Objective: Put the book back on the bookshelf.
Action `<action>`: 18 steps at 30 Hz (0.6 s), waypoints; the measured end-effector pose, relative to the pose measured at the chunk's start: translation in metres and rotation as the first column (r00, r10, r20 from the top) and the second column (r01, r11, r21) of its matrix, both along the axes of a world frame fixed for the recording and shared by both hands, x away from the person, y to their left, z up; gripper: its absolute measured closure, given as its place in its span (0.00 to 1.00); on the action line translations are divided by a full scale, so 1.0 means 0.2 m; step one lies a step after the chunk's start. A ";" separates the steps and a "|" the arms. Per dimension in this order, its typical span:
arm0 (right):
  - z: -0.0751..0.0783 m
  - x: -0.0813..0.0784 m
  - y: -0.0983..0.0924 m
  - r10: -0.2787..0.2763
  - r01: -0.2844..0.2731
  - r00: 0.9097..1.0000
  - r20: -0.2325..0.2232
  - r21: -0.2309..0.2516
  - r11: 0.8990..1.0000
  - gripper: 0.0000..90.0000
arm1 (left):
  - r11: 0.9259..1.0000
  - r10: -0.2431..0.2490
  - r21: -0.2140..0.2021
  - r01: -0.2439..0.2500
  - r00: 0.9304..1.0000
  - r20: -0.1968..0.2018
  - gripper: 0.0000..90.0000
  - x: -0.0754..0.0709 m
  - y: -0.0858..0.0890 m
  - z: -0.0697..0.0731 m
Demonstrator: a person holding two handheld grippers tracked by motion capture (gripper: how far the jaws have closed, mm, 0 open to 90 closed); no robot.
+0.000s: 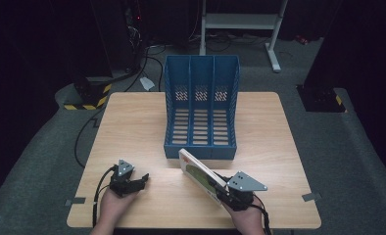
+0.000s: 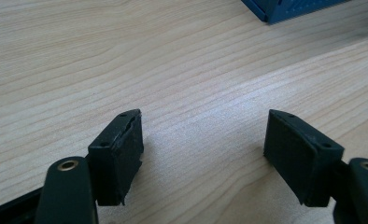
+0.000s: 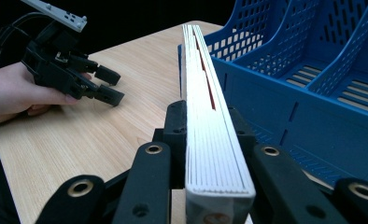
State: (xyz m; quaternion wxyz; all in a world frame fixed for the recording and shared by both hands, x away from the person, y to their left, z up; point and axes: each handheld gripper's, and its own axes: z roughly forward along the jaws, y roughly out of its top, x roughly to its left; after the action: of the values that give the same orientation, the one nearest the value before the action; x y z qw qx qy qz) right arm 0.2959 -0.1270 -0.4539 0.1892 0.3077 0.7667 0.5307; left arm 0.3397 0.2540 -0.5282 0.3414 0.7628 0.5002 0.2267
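Status: book [image 1: 199,172] is picked up, not yet filed. The right gripper [image 1: 219,192] has its fingers [image 3: 175,135] clamped on the book at one end, one either side of the closed pages, and holds it on edge, tilted, above the bench [image 1: 132,127]. Its far end points at the front of the blue file rack [image 1: 201,105] and sits just short of the front lip. In the right gripper view the book's page edge [image 3: 205,107] runs straight ahead towards the rack [image 3: 313,93], roughly in line with the rack's left wall. Hard to say from this angle which slot it's aimed at.

Left gripper [image 1: 141,180] is idle: resting low at the front left of the bench, well apart from the book, fingers [image 2: 119,151] spread wide with nothing but bare wood between them. The right gripper view shows the same: the left gripper [image 3: 108,84] is empty, with the person's hand [image 3: 18,91] wrapped round its body.

Containers: the rack has three slots, open at top and front, with slotted floors and perforated back walls. All three look empty; I can see the floor slats across the full depth of each in the high view. Nothing else is on the bench.

Left to do, as I read it: lift the book over the front lip, line it up with one slot, slide it in on edge, release. Grasp looks firm. The main risk is the book's corner catching on a divider on the way in.
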 end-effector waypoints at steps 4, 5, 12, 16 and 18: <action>0.01 -0.01 0.00 0.002 -0.001 1.000 0.009 -0.005 1.000 0.84 | 1.000 -0.001 0.001 0.001 1.000 0.003 0.31 0.00 0.00 0.00; 0.02 -0.01 0.00 0.001 -0.001 1.000 0.011 -0.005 1.000 0.84 | 1.000 -0.003 0.003 0.002 1.000 0.003 0.31 0.00 0.00 0.00; 0.05 -0.01 -0.01 0.007 -0.007 1.000 0.014 0.012 1.000 0.84 | 1.000 -0.005 0.007 0.005 1.000 0.004 0.31 0.00 0.00 0.00; 0.09 -0.02 -0.01 0.003 -0.004 0.999 0.033 0.009 1.000 0.84 | 1.000 -0.003 0.002 0.003 1.000 0.003 0.31 0.00 0.00 0.00; 0.11 -0.03 -0.02 -0.005 0.005 0.999 0.039 0.004 1.000 0.84 | 1.000 -0.003 0.002 0.003 1.000 0.003 0.31 0.00 0.00 0.00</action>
State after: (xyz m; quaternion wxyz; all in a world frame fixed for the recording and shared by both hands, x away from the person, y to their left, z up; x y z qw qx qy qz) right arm 0.2908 -0.1302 -0.4312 0.2050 0.2995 0.7611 0.5375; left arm 0.3397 0.2541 -0.5283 0.3415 0.7636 0.4984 0.2279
